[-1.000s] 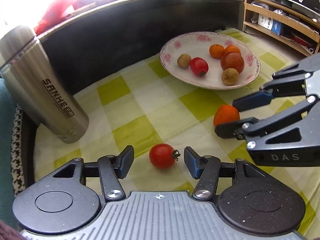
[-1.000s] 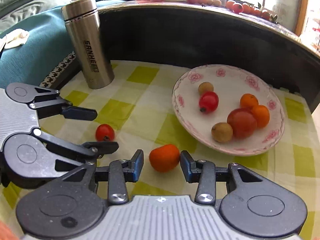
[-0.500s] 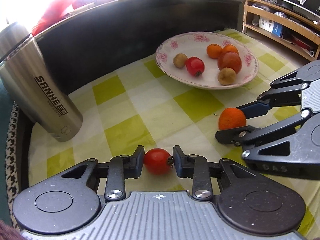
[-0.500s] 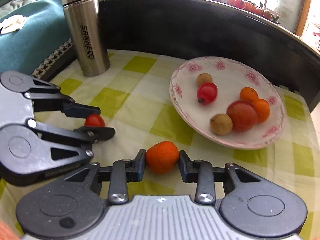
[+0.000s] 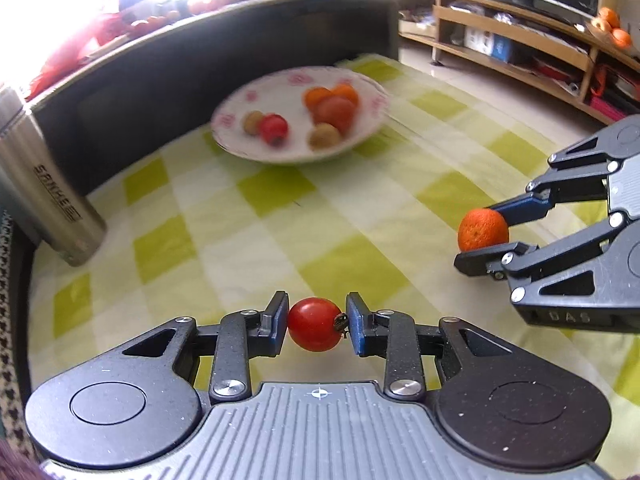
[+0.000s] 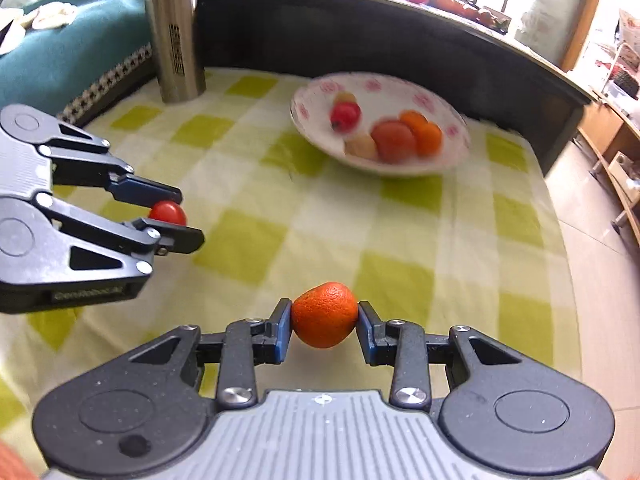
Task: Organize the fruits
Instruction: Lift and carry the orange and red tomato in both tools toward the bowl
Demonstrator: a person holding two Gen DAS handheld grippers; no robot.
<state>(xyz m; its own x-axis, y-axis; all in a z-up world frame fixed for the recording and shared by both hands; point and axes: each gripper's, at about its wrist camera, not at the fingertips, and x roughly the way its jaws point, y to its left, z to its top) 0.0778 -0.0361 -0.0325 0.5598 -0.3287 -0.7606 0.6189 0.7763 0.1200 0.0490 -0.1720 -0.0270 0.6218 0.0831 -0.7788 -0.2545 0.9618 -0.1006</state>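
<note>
Transport step: left gripper (image 5: 316, 324) jaws clamp the small red tomato (image 5: 314, 323), right gripper (image 6: 323, 322) jaws clamp the wrinkled orange mandarin (image 6: 324, 320); next, release both into the floral white plate (image 6: 444, 160) at centre frame

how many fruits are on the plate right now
6, though the plate is blurred: a red tomato, a tan fruit behind it, another tan one at the front, a big reddish fruit, and two oranges. Smaller ones could be hidden.

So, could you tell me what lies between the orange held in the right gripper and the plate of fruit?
Only bare checked tablecloth lies between the orange and the plate; the right wrist view shows this most directly.
</note>
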